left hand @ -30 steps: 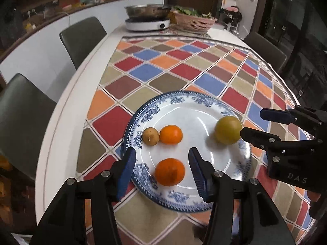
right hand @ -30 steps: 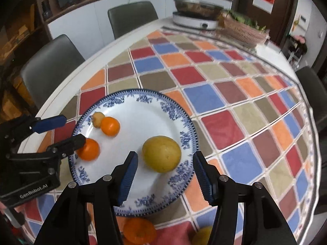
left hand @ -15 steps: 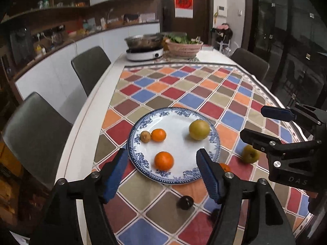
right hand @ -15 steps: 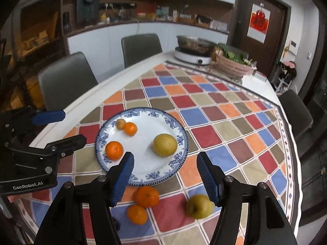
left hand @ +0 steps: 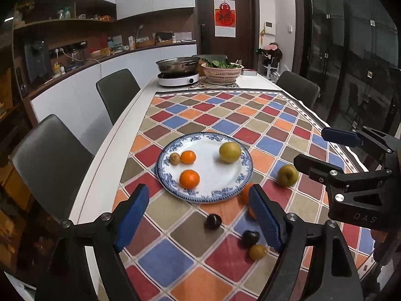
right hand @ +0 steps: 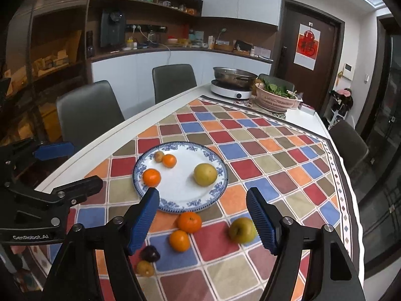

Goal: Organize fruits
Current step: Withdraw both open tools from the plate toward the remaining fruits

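Observation:
A blue-and-white plate point(left hand: 225, 175) point(right hand: 175, 195) on the checkered tablecloth holds two oranges point(left hand: 189, 178) point(right hand: 151, 177), a small brown fruit point(left hand: 174, 158) and a yellow pear point(left hand: 230, 152) point(right hand: 205, 174). Loose on the cloth near the plate lie a green apple point(left hand: 288, 174) point(right hand: 242, 230), two oranges point(right hand: 189, 222) point(right hand: 179, 240), two dark plums point(left hand: 213, 221) point(left hand: 250, 237) and a small brown fruit point(left hand: 257, 251) point(right hand: 145, 268). My left gripper point(left hand: 199, 219) is open and empty, raised in front of the plate. My right gripper point(right hand: 204, 218) is open and empty above the loose fruit.
At the table's far end stand an induction cooker with a steel pot point(left hand: 178, 71) point(right hand: 231, 85) and a pink basket of greens point(left hand: 221, 71) point(right hand: 275, 97). Grey chairs point(left hand: 50, 160) point(left hand: 117, 92) line the left side, another point(right hand: 348, 148) the right.
Both grippers have pulled back and up from the plate, so the loose fruit in front of it has come into view. Both stayed open and empty.

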{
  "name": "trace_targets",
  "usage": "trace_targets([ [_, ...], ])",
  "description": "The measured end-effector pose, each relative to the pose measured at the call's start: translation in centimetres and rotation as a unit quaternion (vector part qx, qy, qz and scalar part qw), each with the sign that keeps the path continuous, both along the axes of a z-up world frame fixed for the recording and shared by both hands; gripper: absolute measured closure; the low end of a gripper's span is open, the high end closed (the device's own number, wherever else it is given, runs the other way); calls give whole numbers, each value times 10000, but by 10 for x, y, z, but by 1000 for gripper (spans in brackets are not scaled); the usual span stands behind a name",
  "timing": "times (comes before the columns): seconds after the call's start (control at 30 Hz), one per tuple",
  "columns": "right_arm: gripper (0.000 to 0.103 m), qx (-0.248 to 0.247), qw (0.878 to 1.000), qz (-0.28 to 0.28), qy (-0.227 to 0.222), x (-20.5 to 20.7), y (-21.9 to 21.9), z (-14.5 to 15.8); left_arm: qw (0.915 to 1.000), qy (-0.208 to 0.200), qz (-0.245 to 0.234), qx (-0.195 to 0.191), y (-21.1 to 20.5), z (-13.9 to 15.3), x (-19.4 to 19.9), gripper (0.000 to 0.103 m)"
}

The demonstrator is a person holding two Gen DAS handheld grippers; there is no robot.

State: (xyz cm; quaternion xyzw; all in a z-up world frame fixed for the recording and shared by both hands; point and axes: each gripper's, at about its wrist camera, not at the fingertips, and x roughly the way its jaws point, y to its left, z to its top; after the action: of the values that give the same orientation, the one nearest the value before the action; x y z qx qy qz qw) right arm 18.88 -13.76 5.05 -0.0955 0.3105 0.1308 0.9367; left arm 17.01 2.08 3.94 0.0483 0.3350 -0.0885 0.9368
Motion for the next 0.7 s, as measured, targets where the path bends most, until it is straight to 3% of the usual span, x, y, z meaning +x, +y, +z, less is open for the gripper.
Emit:
trace_targets([
  [0.43, 31, -49, 9996, -12, 272, -36, -5, -27, 9997, 178, -85, 136, -3, -29, -34, 20],
  [0.7, 31, -21, 9977, -2, 684, -39, -1, -52, 9989, 451, -102, 105, 3, -55, -36, 20],
])
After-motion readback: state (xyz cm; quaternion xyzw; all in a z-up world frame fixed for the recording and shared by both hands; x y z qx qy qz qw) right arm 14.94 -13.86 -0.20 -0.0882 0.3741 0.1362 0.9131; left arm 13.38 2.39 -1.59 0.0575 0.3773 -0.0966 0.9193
